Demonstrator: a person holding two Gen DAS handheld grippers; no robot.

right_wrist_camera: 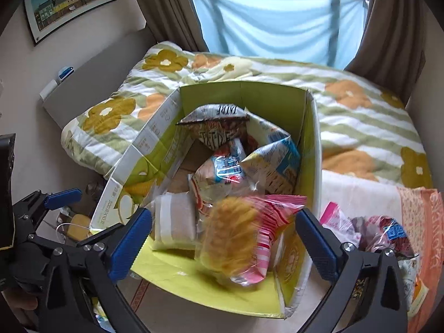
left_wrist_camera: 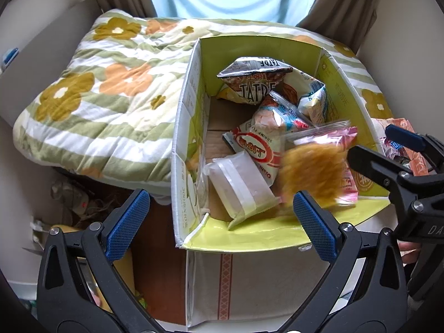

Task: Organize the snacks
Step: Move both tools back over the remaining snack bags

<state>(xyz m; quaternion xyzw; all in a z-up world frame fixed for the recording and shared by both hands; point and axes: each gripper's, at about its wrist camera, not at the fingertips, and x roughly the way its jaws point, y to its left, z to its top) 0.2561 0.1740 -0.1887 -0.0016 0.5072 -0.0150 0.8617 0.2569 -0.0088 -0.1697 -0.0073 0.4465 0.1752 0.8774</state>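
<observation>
left gripper (left_wrist_camera: 222, 227): jaws spread, nothing between | right gripper (right_wrist_camera: 223, 237): jaws spread, nothing pinched | pink snack bag (right_wrist_camera: 238, 238): blurred, lower centre, over box (right_wrist_camera: 313, 144) front edge | box: open, holding several snack packets, centre, beside flowered quilt (left_wrist_camera: 97, 97)

Floral quilt (right_wrist_camera: 347, 105), green-striped with orange and mustard flowers: spread ahead of the gripper. Pale blue cloth (right_wrist_camera: 277, 25) hanging beyond it, between brown curtains (right_wrist_camera: 163, 8). Framed picture (right_wrist_camera: 69, 2) on the wall, far left. Orange patterned towel (right_wrist_camera: 424, 222): right.
</observation>
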